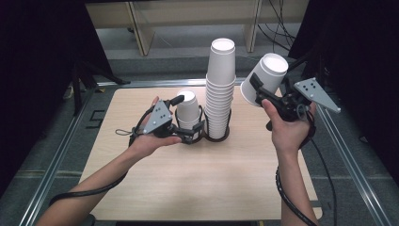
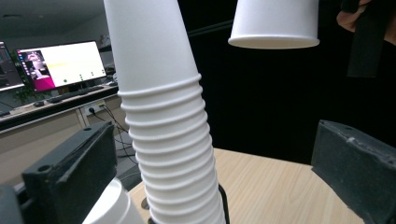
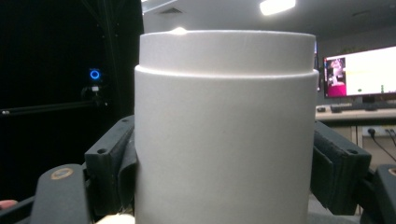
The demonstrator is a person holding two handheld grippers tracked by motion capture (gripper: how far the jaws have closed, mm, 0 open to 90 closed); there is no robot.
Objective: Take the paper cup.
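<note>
Cup between right tongs

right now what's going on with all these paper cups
A person is working with white paper cups at a wooden table, a gripper in each hand. The right gripper is shut on a single upside-down cup, held in the air to the right of the tall stack of cups. The left gripper is open, its jaws around a short stack of cups beside the tall one. The tall stack stands in a black ring holder.
</note>
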